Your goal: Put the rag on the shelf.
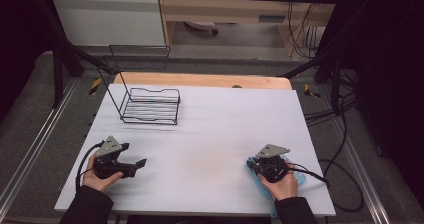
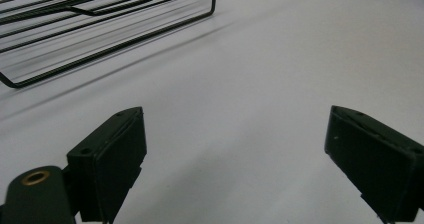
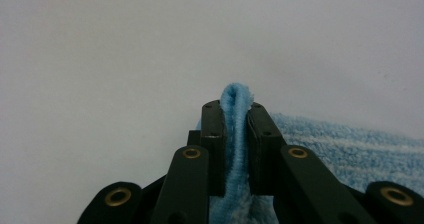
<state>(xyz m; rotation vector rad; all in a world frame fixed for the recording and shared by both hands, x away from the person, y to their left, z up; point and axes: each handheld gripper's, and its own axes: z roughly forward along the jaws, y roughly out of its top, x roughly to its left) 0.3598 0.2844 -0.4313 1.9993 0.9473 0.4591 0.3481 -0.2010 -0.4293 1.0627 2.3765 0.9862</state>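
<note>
Cloth (image 1: 299, 178), blue, lies at 4 o'clock on the table (image 1: 210, 134) under the right gripper (image 1: 261, 168); the left gripper (image 1: 134, 159) at 8 o'clock sits short of the rack (image 1: 150, 106). Left gripper view: jaws wide apart, empty. Right gripper view: jaws clamped on a thin cloth (image 3: 235, 134) fold, which could slip if pulled.

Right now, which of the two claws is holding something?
The right claw: its jaws are shut on a fold of the blue towel. The left claw stands wide open over the bare white table.
</note>
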